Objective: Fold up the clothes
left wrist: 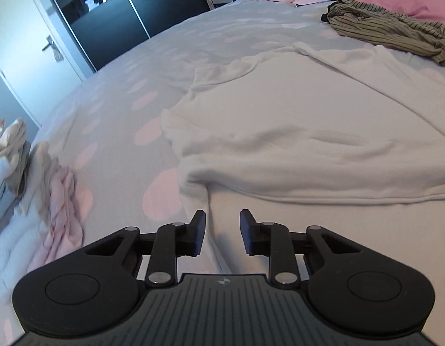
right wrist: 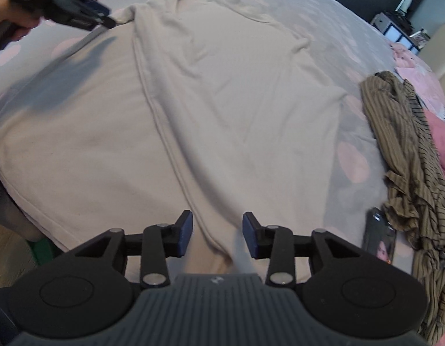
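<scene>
A white garment (left wrist: 309, 132) lies spread on the bed, with one part folded over along a long seam (right wrist: 164, 132). My left gripper (left wrist: 223, 219) is open just short of its near folds, and the garment's edge runs down between the fingers, with neither pad pressing on it. In the right wrist view the left gripper (right wrist: 107, 23), held by a hand (right wrist: 9, 8), hovers at the garment's far left corner. My right gripper (right wrist: 217, 227) stands open with blue pads (right wrist: 185, 230). The folded hem lies under the gap, and the pads do not touch it.
The bed sheet (left wrist: 164, 66) is grey with pink dots. A striped olive garment (right wrist: 409, 158) is heaped at the right, beside a pink pillow (left wrist: 409, 3). A phone (right wrist: 381, 242) lies next to it. More crumpled clothes (left wrist: 58, 201) sit at the bed's left edge. A dark wardrobe (left wrist: 121, 14) stands beyond.
</scene>
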The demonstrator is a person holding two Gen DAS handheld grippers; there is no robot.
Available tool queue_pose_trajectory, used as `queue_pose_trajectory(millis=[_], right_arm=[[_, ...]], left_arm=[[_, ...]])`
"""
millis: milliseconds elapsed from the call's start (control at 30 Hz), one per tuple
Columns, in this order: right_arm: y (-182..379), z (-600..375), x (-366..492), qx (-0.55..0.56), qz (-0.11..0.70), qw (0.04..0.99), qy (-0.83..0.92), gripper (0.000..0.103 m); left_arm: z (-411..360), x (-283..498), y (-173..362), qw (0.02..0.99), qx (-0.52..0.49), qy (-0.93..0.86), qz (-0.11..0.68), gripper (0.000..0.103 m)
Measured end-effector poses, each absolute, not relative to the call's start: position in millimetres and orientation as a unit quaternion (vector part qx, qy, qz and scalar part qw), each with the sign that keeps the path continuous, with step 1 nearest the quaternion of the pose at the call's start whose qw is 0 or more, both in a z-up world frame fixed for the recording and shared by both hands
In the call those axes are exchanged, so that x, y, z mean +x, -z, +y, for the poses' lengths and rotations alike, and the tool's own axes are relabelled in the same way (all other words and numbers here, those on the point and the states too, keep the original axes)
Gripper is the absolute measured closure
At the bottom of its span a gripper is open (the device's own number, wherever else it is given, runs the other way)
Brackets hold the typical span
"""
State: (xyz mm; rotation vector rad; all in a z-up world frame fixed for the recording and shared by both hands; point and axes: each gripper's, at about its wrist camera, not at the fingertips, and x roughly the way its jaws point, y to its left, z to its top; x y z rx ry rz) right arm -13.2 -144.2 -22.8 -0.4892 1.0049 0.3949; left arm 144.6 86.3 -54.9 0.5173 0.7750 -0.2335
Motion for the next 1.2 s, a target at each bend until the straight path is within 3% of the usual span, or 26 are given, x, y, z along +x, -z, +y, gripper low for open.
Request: queue_pose_trajectory(millis=[333, 467, 633, 733, 867, 933, 1200], right_arm=[[34.4, -135.6, 4.9, -0.216, 0.486, 0.819, -0.214, 0.057], [34.0, -129.6, 0.3, -0.234, 0.472, 0.816, -0.237, 0.055], [38.1, -119.4, -14.5, -0.298, 0.441, 0.807, -0.257, 0.056], [44.6, -118.1, -17.5, -0.333, 0.435, 0.798, -0.252, 0.060], [49.0, -122.9, -17.0, -0.342, 0.450, 0.787, -0.247, 0.085], [48.0, -124.7, -17.5, -0.341, 0.453, 0.785, -0.247, 0.093], [47.8, -127.1, -22.1, -0.340, 0.451, 0.788, -0.246, 0.093]], left_arm=[[88.5, 184.1, 83.3, 0.884, 0.279, 0.098, 0.362, 0.083], [91.3, 181.3, 82.5, 0.882, 0.292, 0.100, 0.356, 0.096], [102.0, 179.0, 70.0, 0.890, 0.264, 0.100, 0.359, 0.098], [114.1, 176.8, 59.2, 0.898, 0.230, 0.097, 0.362, 0.099], [135.8, 176.3, 51.1, 0.906, 0.193, 0.083, 0.368, 0.101], [145.9, 177.1, 50.2, 0.908, 0.171, 0.073, 0.375, 0.103], [136.4, 161.7, 50.5, 0.899, 0.217, 0.085, 0.372, 0.101]])
